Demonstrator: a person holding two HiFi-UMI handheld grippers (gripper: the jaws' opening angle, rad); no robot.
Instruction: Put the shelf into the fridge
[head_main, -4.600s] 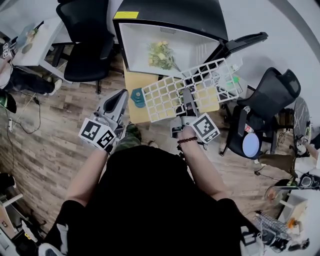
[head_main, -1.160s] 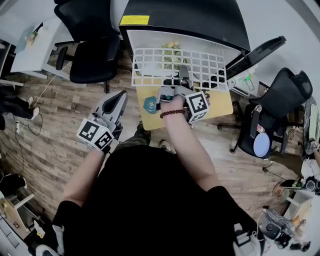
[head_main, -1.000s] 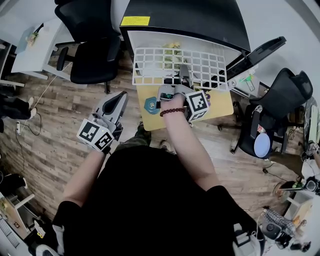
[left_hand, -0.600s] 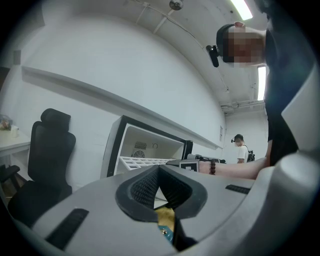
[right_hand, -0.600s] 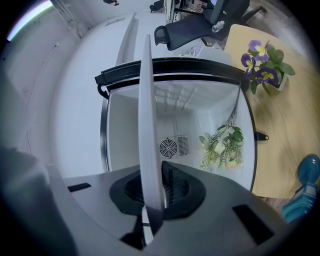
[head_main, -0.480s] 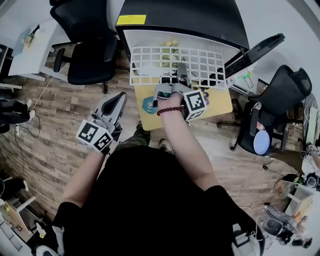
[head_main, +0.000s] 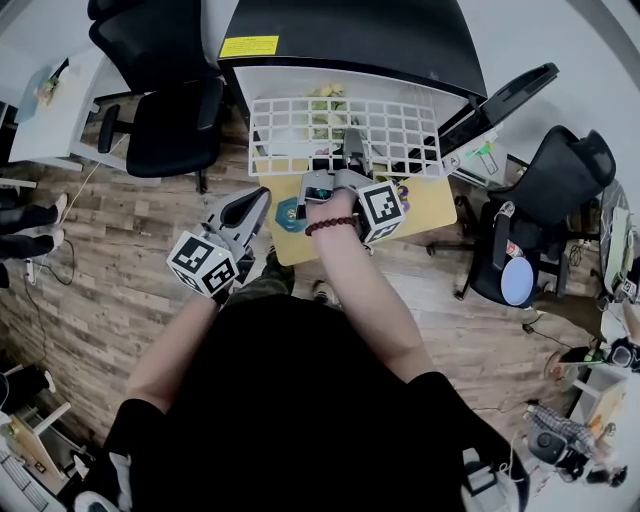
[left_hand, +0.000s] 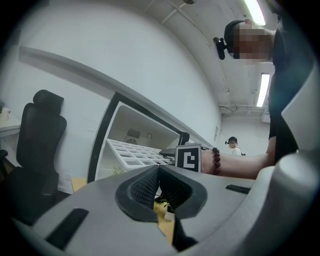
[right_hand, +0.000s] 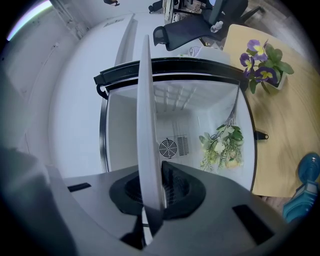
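A white grid shelf (head_main: 300, 125) is held level at the mouth of the open fridge (head_main: 340, 40), its far edge just inside the white cavity. My right gripper (head_main: 352, 142) is shut on the middle of the shelf's near edge. In the right gripper view the shelf (right_hand: 147, 115) shows edge-on, running out from between the jaws of the right gripper (right_hand: 157, 185) toward the fridge's back wall (right_hand: 172, 125). My left gripper (head_main: 258, 196) hangs lower left of the shelf, shut and holding nothing. The left gripper view shows the shelf (left_hand: 135, 152) beyond the left gripper (left_hand: 159, 170).
A bunch of pale flowers (head_main: 325, 100) lies on the fridge floor under the shelf. The fridge door (head_main: 500, 95) stands open at the right. A low wooden table (head_main: 430, 205) carries a purple flower pot (right_hand: 262, 62) and a teal object (head_main: 288, 212). Black office chairs (head_main: 160, 120) (head_main: 540, 200) flank the fridge.
The shelf, earlier tilted to the right of the fridge, now lies level at its opening and has edged further in. My left gripper has drifted right, toward the table.
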